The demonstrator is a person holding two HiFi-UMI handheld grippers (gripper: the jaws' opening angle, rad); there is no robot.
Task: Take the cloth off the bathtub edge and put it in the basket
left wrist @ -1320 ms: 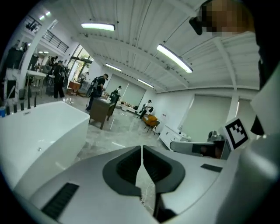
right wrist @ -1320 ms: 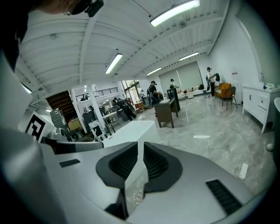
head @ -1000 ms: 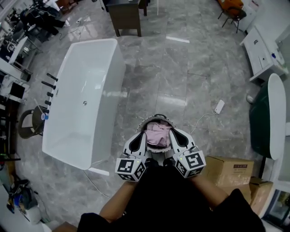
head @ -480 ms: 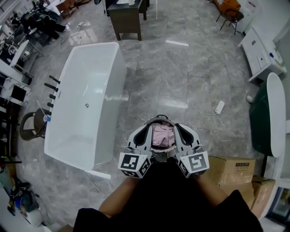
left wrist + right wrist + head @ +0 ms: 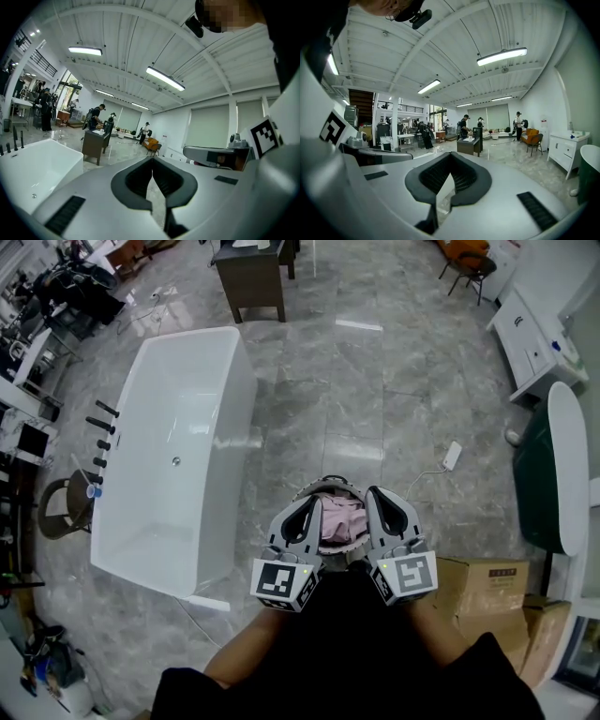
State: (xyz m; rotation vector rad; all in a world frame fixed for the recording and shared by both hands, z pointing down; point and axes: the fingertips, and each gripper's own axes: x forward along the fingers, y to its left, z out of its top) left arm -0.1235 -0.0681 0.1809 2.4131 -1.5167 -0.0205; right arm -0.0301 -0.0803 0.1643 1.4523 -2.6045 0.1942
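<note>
Holding the left gripper [image 5: 316, 502] and the right gripper [image 5: 369, 493] side by side just above a basket [image 5: 327, 481] on the grey marble floor [image 5: 375, 381], both pointing away from the body and close to level. Showing fingers [image 5: 133, 180] clenched together on each gripper, dark pads meeting at the tips, gripping nothing. Finding the pink cloth [image 5: 339, 519] crumpled inside the basket, visible in the gap between the two gripper bodies and apart from their tips. Standing well off to the left of the basket: a white bathtub [image 5: 251, 427], with dark taps [image 5: 101, 432] along its far side. Sitting to the right, near the person's forearm: cardboard boxes [image 5: 478, 587]. Lying further out on the floor: a white power strip [image 5: 452, 456] with its cord. Standing beyond the tub: a dark desk [image 5: 251, 277]
</note>
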